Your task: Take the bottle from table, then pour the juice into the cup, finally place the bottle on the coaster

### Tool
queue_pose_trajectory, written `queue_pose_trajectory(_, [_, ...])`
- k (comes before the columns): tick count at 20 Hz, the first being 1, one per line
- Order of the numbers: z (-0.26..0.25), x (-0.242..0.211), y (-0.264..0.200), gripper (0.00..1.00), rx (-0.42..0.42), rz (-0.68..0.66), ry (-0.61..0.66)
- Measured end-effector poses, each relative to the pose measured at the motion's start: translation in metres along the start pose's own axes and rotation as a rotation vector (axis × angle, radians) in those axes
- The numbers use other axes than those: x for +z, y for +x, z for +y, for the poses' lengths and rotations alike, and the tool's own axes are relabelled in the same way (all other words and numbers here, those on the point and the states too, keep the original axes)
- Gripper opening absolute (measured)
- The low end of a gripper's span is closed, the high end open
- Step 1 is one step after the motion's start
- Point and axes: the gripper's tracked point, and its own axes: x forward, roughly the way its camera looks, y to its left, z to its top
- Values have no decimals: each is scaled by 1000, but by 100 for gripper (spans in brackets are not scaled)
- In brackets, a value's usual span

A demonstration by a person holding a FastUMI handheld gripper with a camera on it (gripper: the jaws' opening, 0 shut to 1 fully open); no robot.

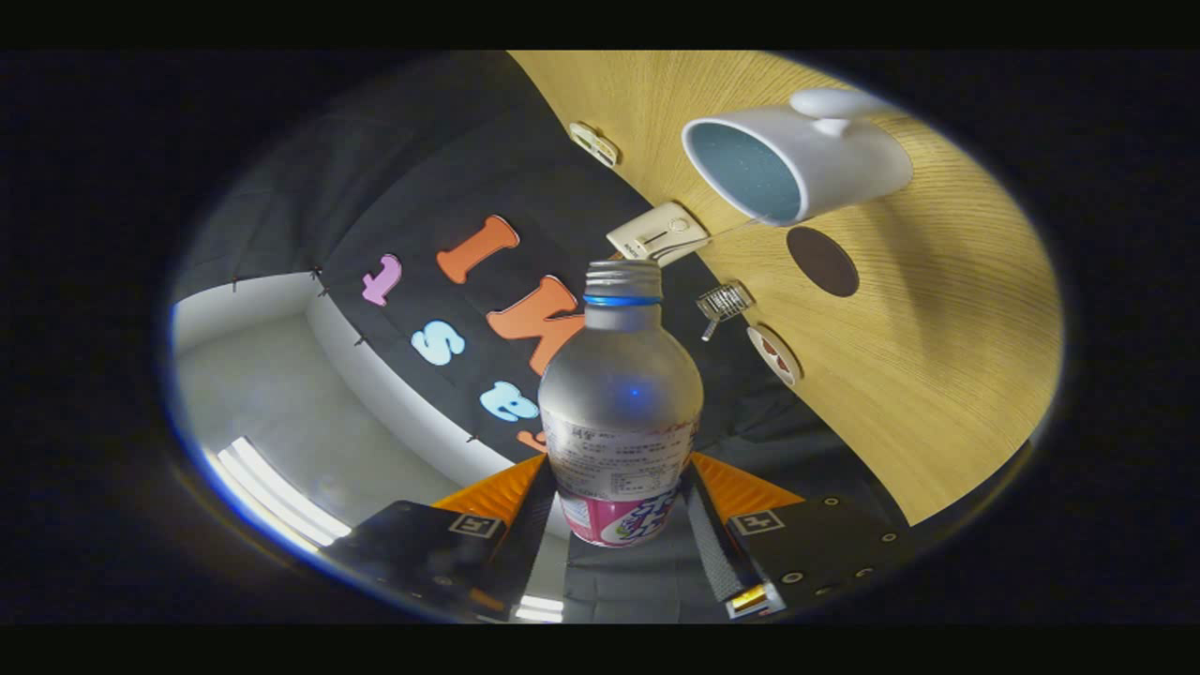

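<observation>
You had the frosted, round-shouldered bottle point(620, 394) (ridged metal cap on, pink label low down) pinched between both fingers of your gripper point(619, 525). Far right lay the grained wooden table point(937, 356), with the smooth white cup point(797, 159) beside the dark round coaster point(822, 261).

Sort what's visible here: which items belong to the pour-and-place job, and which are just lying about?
Job items:
bottle, capped, clamped between both tongs
white cup
dark round coaster

Lying about:
metal clip
beige switch box
small round disc at the table edge
</observation>
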Motion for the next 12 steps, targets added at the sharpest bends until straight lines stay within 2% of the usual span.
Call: queue_pose_trajectory(12, [-2,7,-5,74,-23,-30,-13])
